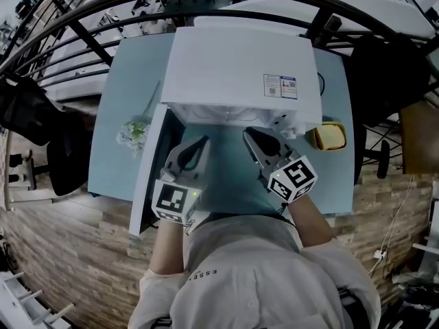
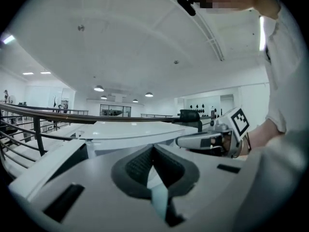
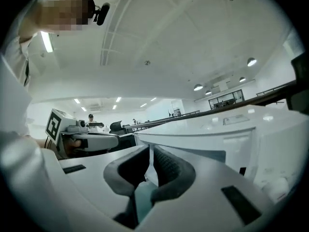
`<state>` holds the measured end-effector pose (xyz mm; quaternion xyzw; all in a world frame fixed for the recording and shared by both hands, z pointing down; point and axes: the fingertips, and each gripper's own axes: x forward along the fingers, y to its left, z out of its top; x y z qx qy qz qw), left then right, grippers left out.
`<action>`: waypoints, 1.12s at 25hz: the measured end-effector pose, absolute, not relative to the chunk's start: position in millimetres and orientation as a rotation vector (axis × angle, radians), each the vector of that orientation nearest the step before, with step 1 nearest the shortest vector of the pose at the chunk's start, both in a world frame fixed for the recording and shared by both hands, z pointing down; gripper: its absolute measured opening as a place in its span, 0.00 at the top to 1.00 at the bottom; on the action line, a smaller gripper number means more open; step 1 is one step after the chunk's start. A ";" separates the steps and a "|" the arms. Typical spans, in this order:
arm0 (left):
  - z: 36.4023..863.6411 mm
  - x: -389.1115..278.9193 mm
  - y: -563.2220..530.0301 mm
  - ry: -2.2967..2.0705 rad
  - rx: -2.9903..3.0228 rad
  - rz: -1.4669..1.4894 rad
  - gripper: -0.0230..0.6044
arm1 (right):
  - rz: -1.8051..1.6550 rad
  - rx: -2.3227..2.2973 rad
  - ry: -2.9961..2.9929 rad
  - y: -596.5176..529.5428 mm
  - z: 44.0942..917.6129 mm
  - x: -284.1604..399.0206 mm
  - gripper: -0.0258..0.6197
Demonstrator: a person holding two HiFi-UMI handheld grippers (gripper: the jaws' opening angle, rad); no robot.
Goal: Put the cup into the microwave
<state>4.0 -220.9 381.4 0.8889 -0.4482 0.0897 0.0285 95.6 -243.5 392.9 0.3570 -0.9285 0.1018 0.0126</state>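
The white microwave (image 1: 233, 67) stands at the back of the pale blue table (image 1: 116, 94), and its door (image 1: 146, 180) is swung open toward the left. No cup shows in any view, and the top of the microwave hides its cavity from the head view. Both grippers are level just in front of the opening. My left gripper (image 1: 199, 142) (image 2: 153, 148) has its pads together with nothing between them. To its right, my right gripper (image 1: 252, 134) (image 3: 150, 150) also has its pads all but touching and holds nothing. The right gripper view has the microwave (image 3: 251, 139) to its right.
A yellow object (image 1: 329, 136) lies on the table right of the microwave. A small bunch of pale flowers (image 1: 134, 132) lies left of the open door. Black railings (image 1: 82, 33) curve round behind the table. The floor below is wood.
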 end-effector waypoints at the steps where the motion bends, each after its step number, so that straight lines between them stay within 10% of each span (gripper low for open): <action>1: 377.2 3.9 -220.1 -1.387 2.746 0.269 0.96 | 0.302 1.117 -2.899 -241.4 386.3 97.0 0.90; 28: 341.3 1.3 -223.5 -1.402 2.818 0.178 0.96 | 0.073 1.209 -2.922 -230.9 339.7 105.4 0.94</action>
